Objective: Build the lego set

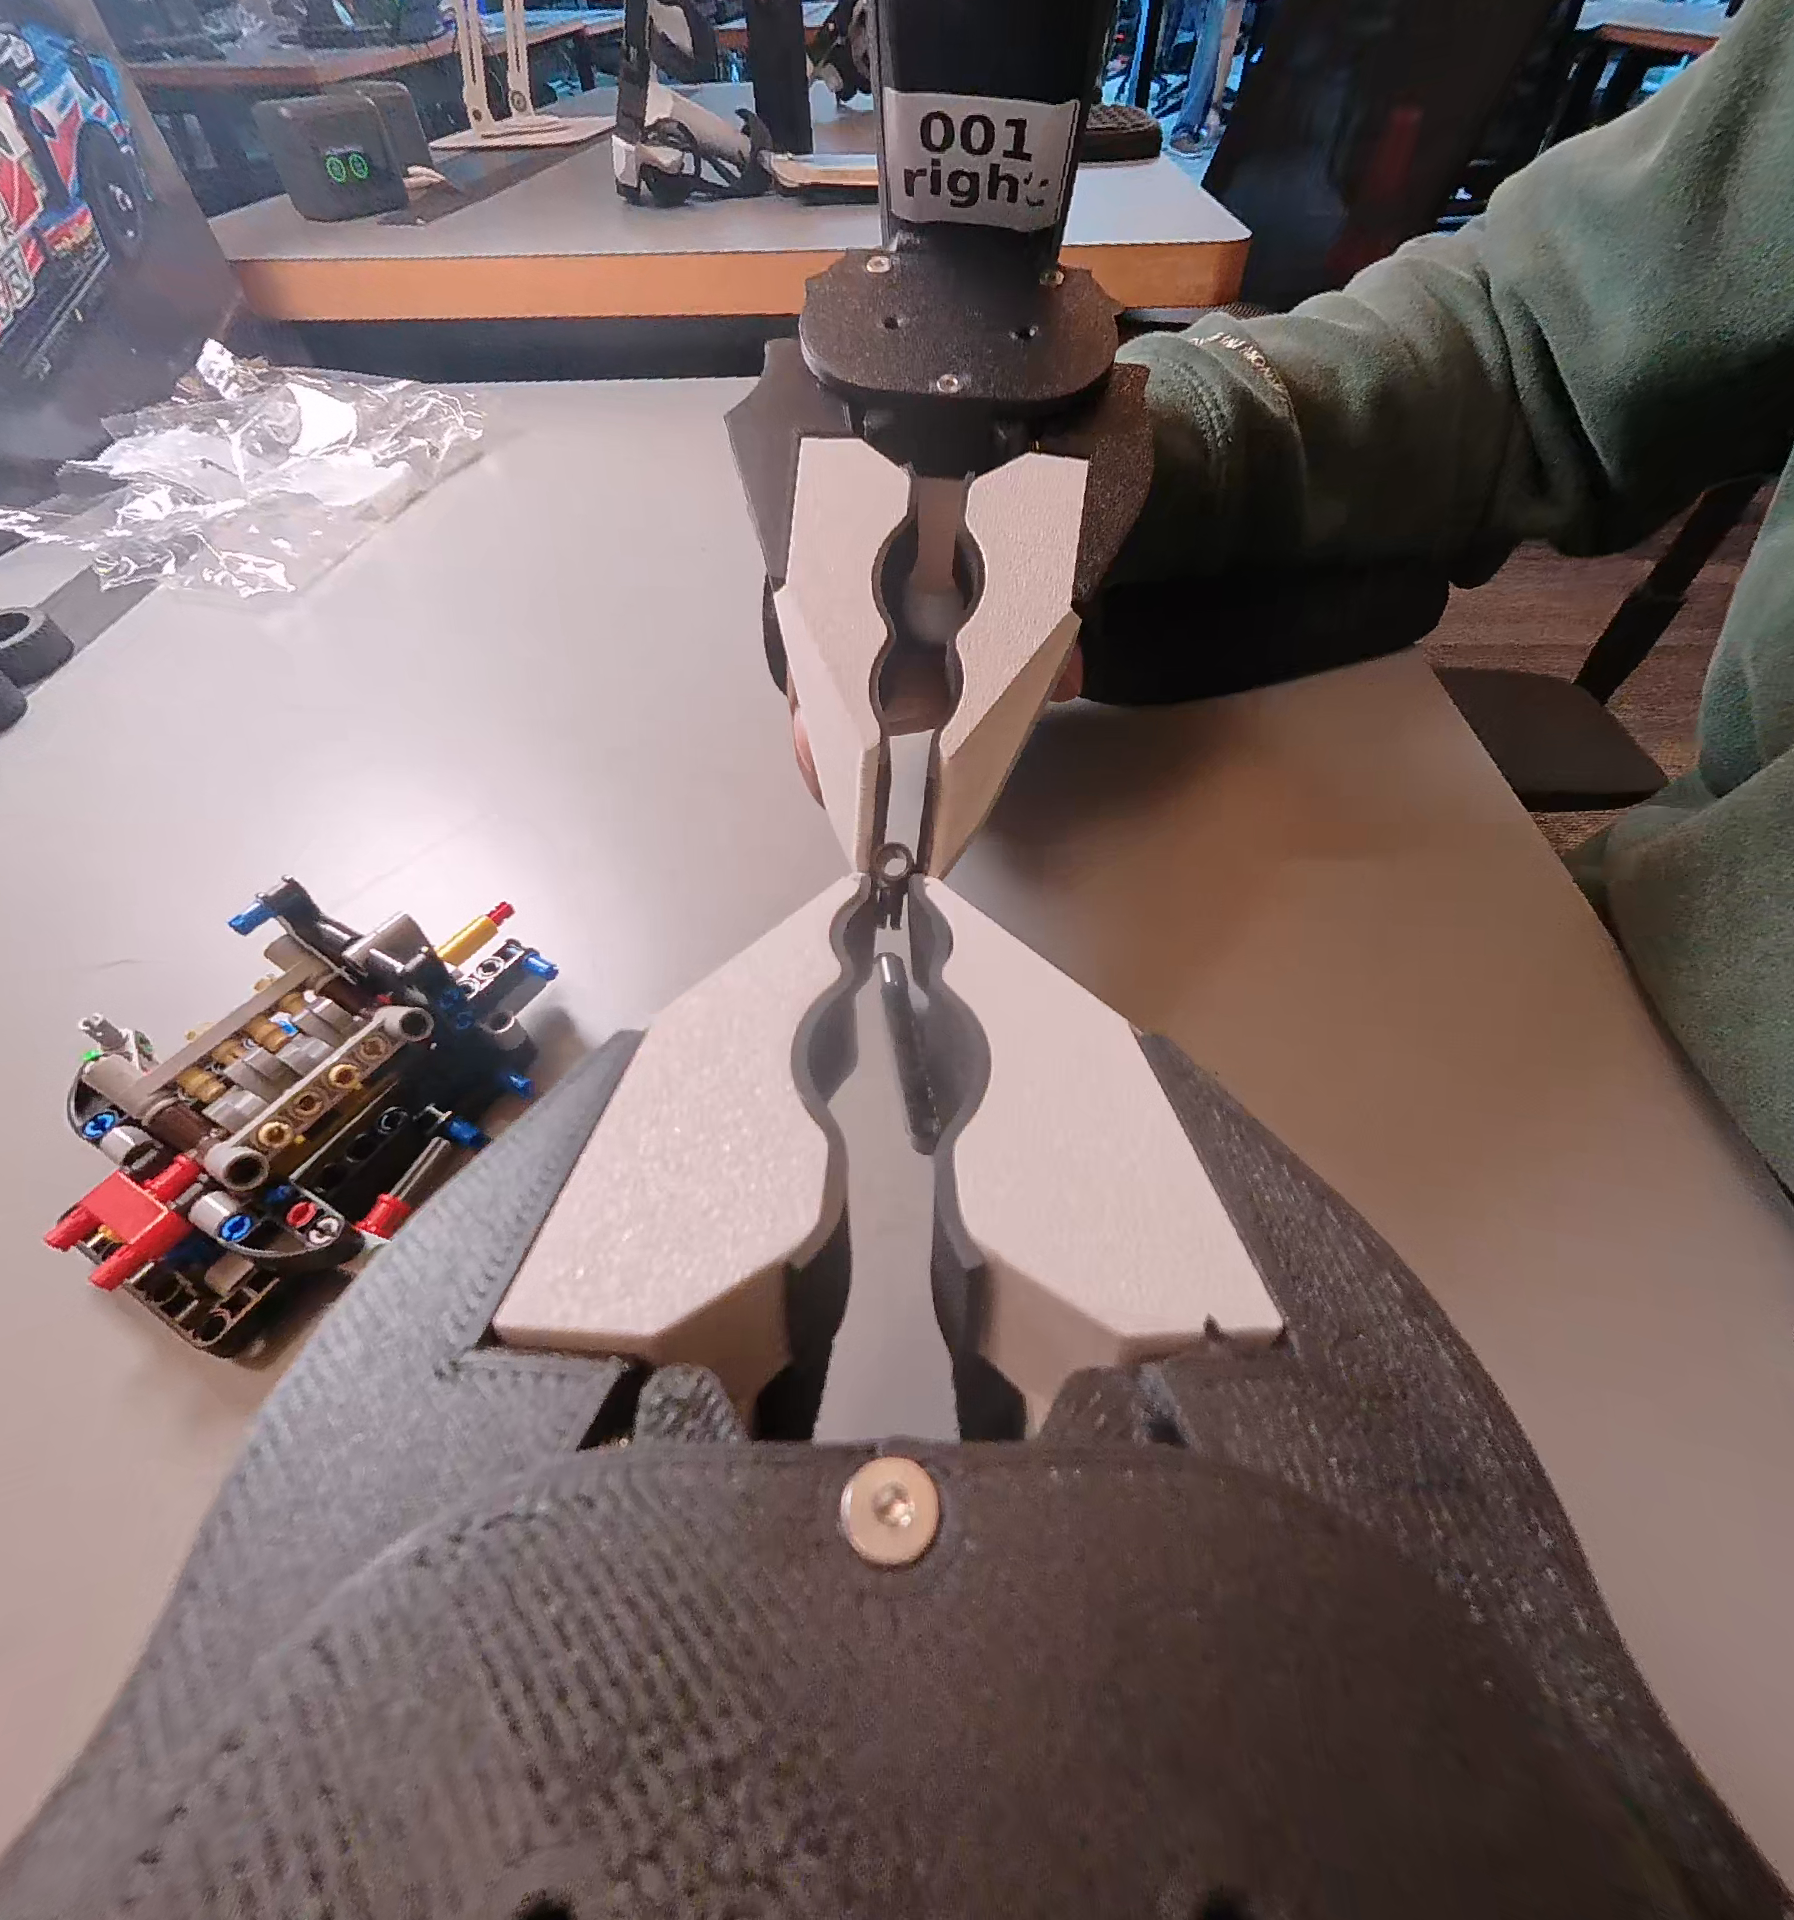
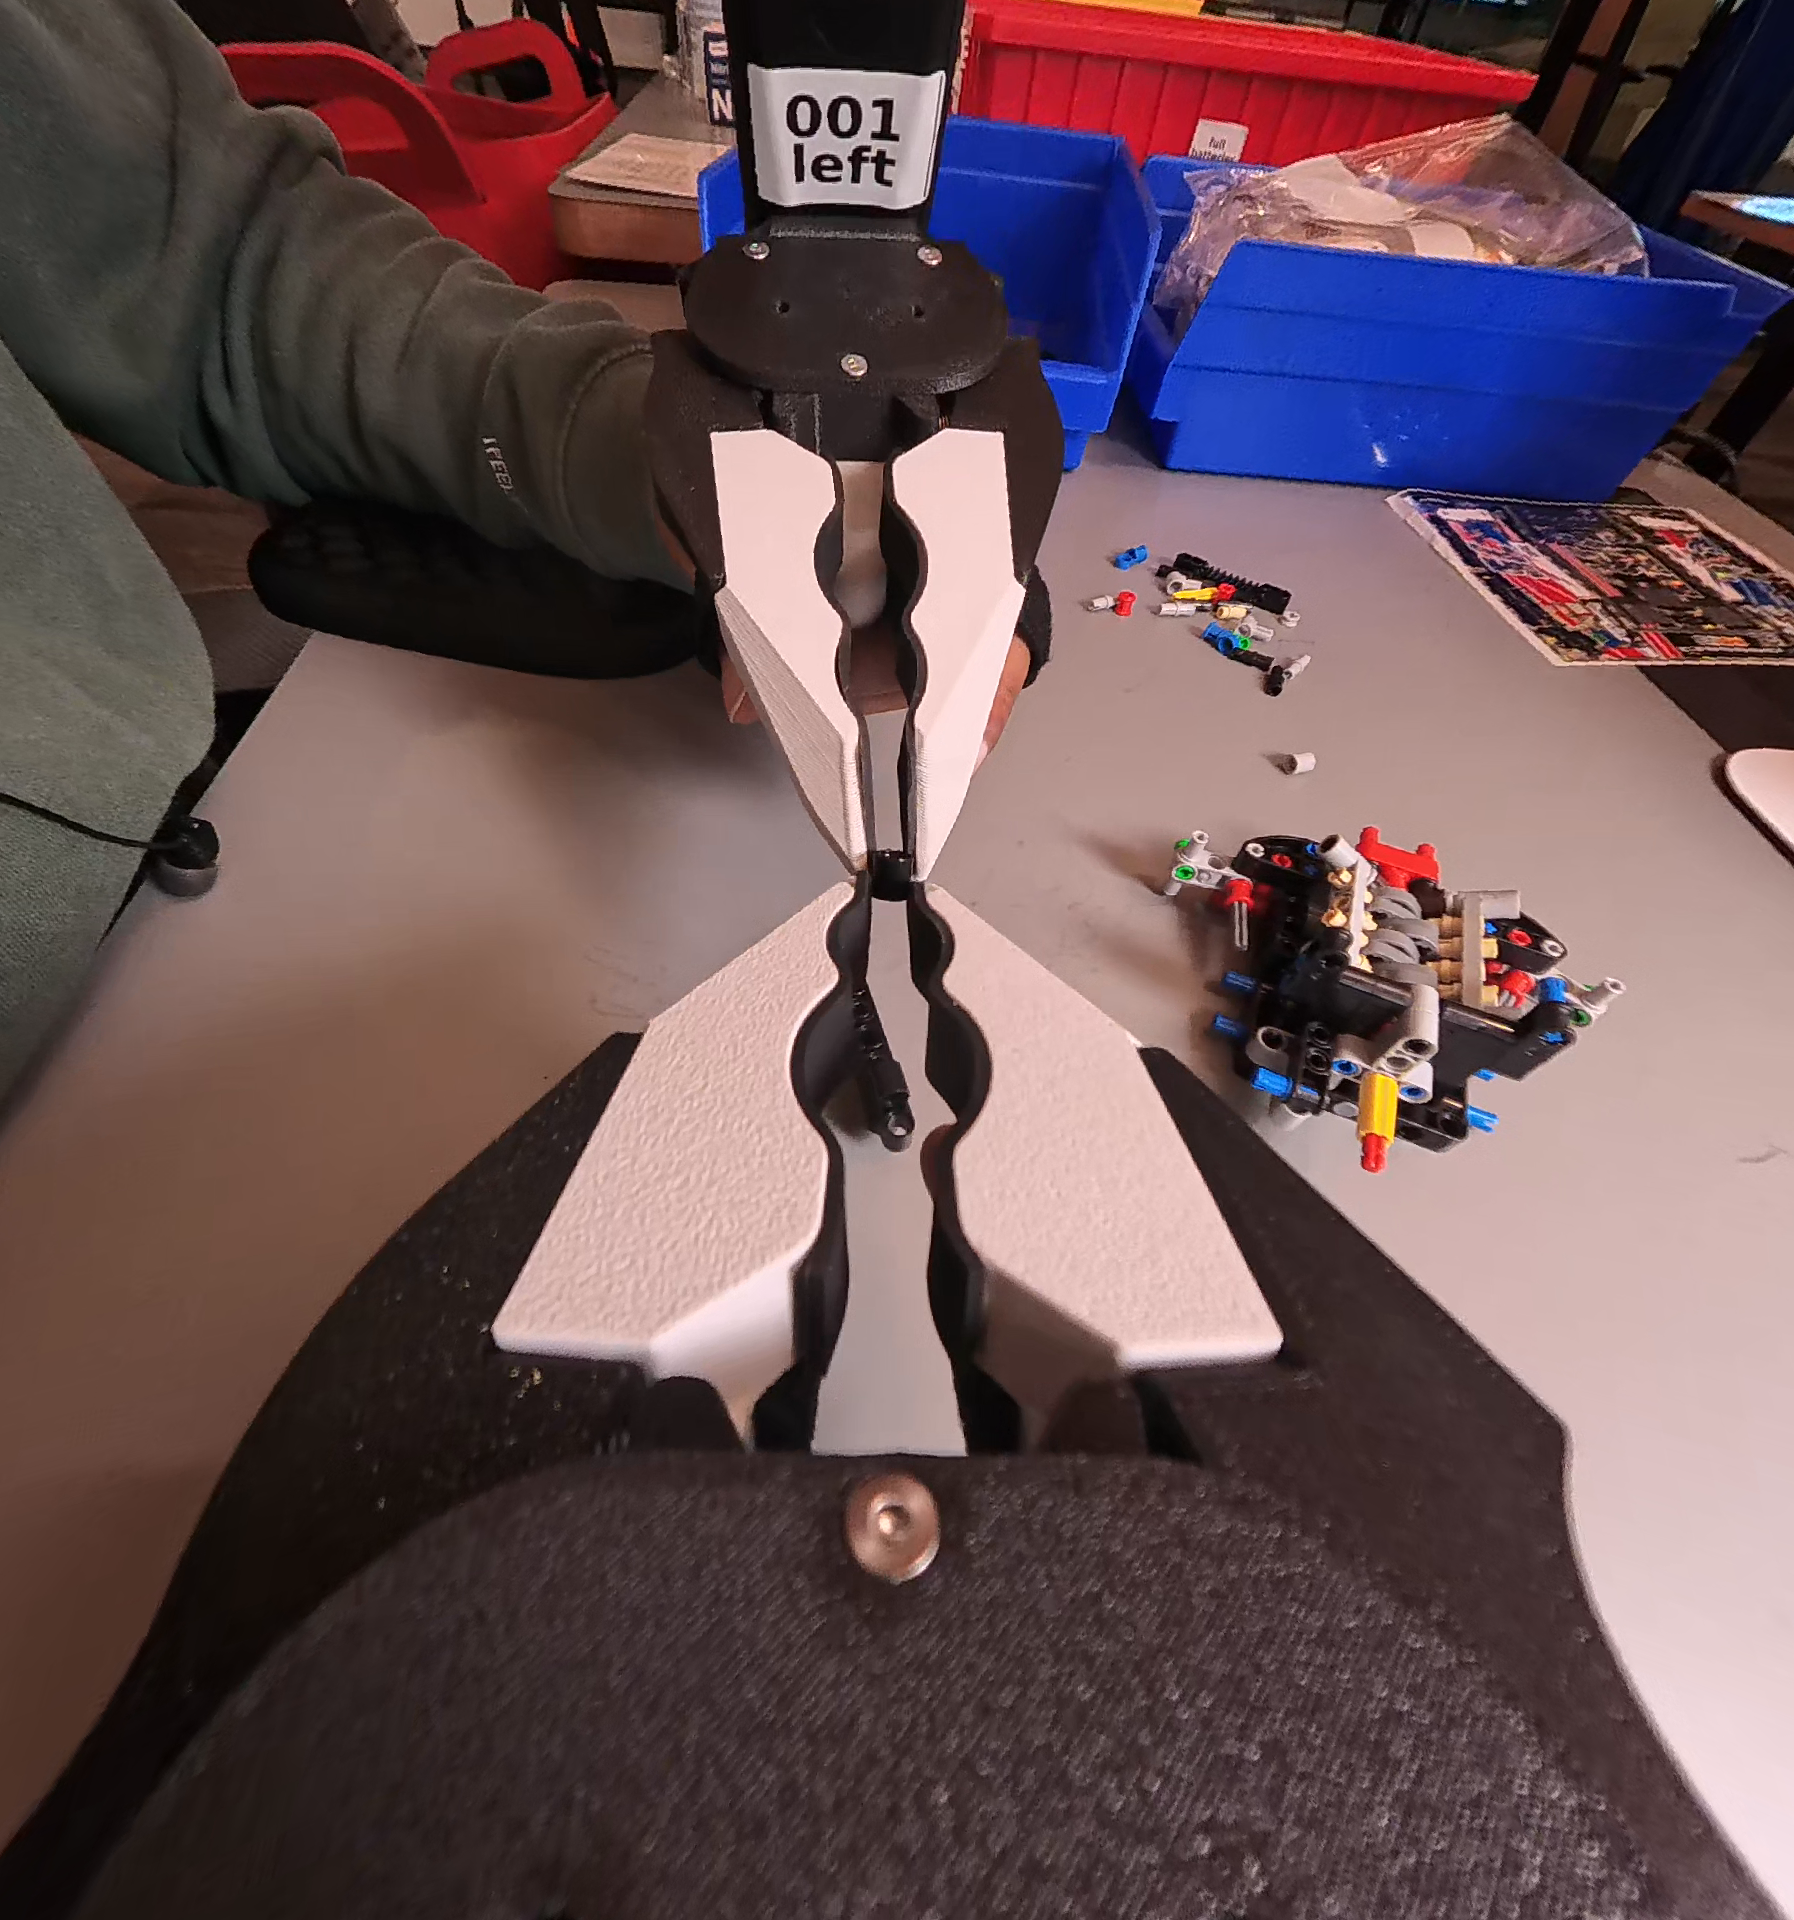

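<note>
Tip to tip, left gripper (image 1: 888,906) and right gripper (image 2: 885,902) each pinch a black lego piece (image 2: 890,871).

Left claw (image 1: 888,914) and right claw (image 2: 888,904) meet tip to tip in mid-air, both nearly closed, each pinching a small black part.

I see matt white plastic tongs (image 1: 885,902) on rough, layered black mounts, a smooth grey bench (image 1: 457,727), crinkled glossy bags (image 1: 249,468), and glossy blue plastic bins (image 2: 1444,343).
</note>
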`<state>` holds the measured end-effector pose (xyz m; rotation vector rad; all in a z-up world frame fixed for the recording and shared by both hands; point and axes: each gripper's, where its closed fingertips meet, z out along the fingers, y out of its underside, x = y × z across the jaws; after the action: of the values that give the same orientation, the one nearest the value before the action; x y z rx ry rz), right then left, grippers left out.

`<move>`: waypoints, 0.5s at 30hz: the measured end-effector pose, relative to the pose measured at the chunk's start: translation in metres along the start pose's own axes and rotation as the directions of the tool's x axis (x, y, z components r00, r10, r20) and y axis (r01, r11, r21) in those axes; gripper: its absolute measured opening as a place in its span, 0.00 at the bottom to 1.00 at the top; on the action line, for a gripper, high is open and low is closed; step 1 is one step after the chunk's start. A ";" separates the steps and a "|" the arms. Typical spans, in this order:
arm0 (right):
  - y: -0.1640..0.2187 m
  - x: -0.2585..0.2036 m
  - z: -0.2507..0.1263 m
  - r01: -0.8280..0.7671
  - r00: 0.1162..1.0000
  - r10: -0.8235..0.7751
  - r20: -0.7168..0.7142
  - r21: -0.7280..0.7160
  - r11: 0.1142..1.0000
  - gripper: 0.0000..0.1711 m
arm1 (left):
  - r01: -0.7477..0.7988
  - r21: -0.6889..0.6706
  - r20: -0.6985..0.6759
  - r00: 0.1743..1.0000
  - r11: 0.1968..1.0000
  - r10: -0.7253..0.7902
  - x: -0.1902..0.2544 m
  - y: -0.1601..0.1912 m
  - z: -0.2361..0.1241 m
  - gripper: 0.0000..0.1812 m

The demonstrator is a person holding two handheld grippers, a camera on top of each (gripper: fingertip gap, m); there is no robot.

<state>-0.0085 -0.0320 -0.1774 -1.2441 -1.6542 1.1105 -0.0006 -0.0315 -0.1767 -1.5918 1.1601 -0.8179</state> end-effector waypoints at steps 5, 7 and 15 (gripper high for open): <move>0.004 -0.001 0.002 0.004 1.000 -0.004 0.004 -0.026 1.000 0.03 | 0.009 -0.025 -0.011 1.000 1.000 -0.010 0.001 0.005 0.001 0.02; 0.007 -0.002 0.003 0.005 1.000 -0.005 0.005 -0.042 0.999 0.03 | 0.006 -0.049 -0.012 1.000 0.999 -0.007 0.002 0.009 0.001 0.02; 0.009 0.001 0.002 -0.009 1.000 0.009 -0.005 -0.057 0.998 0.03 | 0.007 -0.139 -0.023 1.000 0.990 -0.010 0.002 0.026 0.000 0.02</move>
<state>-0.0082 -0.0297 -0.1870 -1.2907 -1.6888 1.0720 -0.0074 -0.0350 -0.2013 -1.7058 1.2512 -0.7768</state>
